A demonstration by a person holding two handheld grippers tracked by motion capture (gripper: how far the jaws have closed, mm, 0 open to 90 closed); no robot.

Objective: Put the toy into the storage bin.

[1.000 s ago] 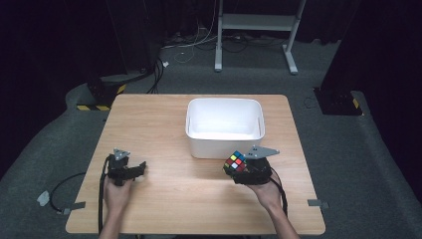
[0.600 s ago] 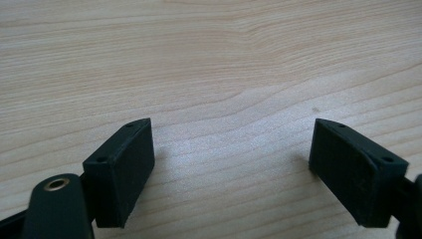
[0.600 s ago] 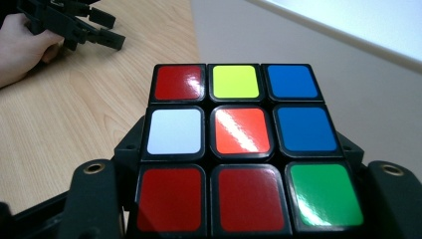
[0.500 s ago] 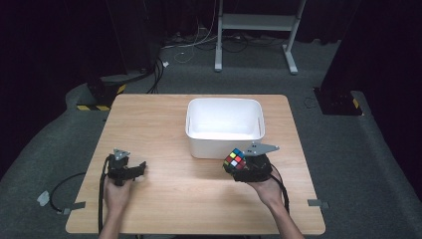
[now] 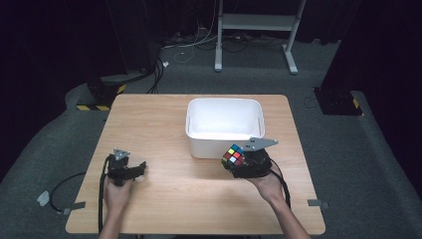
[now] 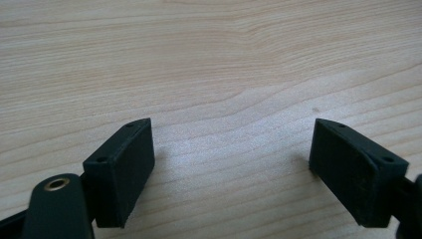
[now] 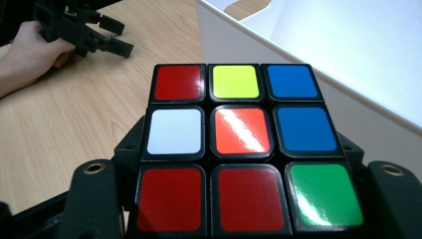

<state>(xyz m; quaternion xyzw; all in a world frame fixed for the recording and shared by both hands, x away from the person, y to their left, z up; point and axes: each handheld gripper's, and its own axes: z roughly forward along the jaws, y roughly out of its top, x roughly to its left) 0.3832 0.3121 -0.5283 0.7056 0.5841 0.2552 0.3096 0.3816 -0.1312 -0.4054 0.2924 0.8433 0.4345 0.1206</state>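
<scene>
High view puts the scrambled multicoloured puzzle cube clamped in the right tongs, held just beside the near wall of the white rectangular plastic bin on the light wooden table. The carrying step looks in hand, and the next move likely calls for lifting the cube over the rim and releasing it inside. Left tongs rest spread open and empty on the table, well apart; against the earlier frames, the cube sits a touch closer to the bin and the left hand is unchanged.

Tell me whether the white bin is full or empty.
Empty, as far as shows: the white bin has a bare white floor in the high view. The puzzle cube is outside, clamped in the right gripper.
</scene>
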